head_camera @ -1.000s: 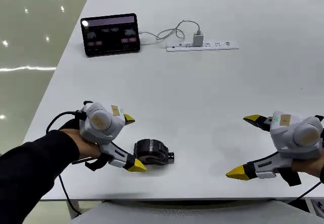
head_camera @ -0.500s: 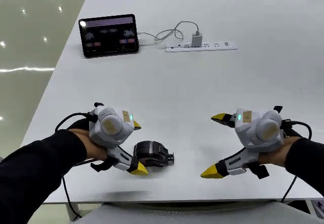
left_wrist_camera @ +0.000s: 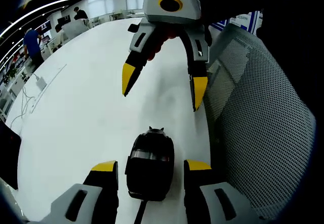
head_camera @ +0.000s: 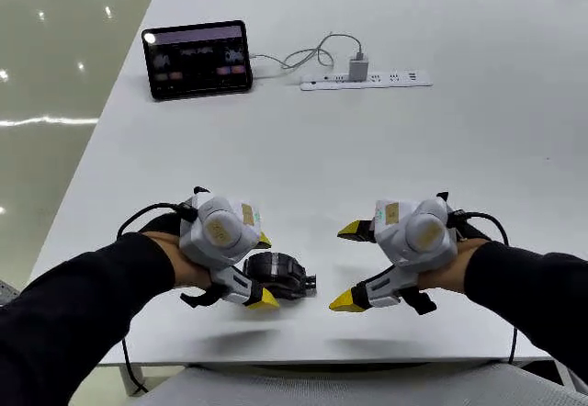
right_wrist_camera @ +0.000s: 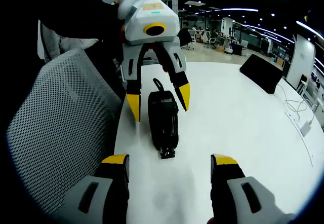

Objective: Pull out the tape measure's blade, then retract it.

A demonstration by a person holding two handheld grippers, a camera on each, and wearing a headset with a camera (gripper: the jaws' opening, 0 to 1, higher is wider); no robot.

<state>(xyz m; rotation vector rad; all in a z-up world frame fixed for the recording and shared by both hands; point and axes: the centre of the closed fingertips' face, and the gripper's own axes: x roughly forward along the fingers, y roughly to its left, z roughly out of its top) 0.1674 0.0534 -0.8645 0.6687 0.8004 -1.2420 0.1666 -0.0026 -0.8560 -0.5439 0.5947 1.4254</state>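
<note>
Left gripper (head_camera: 262, 269), yellow-tipped jaws spread, straddling but not clamping the black round-cased tape measure (head_camera: 283, 276) at lower centre of the head view; right gripper (head_camera: 347, 266) gaping, empty, facing the blade tab (right_wrist_camera: 167, 153); step judged: approach; next: clamp case, pinch tab.

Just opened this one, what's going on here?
A person at a white table holds a hand-held gripper in each hand. The left hand-held gripper has its open jaws on either side of a black tape measure lying on the table, not clamped on it. The right hand-held gripper, also open, faces the tape measure's hook end without touching it. The blade is not pulled out yet.
</note>
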